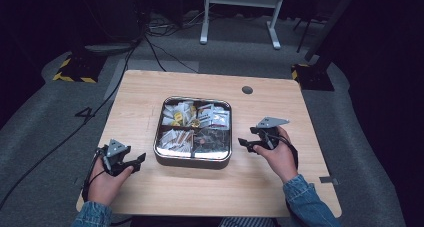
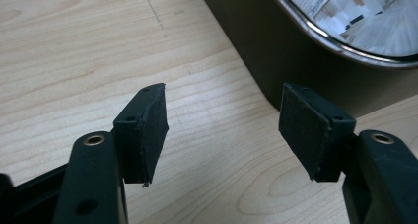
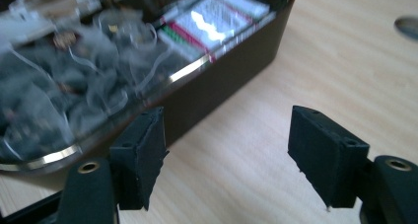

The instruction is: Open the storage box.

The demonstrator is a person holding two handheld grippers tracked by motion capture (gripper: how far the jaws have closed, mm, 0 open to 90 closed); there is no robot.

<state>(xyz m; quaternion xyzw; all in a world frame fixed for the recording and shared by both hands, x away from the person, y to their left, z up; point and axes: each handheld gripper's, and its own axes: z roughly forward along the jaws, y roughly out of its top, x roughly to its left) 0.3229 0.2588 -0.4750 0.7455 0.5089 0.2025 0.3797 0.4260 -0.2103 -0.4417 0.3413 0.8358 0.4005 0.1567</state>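
Tin (image 1: 193,159) sits between both tools; left tool (image 1: 138,159) and right tool (image 1: 245,144) flank it, part open, empty.

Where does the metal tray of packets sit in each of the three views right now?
High view: metal tray at table centre, between the two grippers.
Left gripper view: its dark wall and shiny rim at upper right.
Right gripper view: upper left, wall running diagonally.
Shared landmark: the tray's bright rim against the wooden table.

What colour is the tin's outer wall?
Dark brown under a shiny silver rim, on the tin; clearest in the right gripper view.
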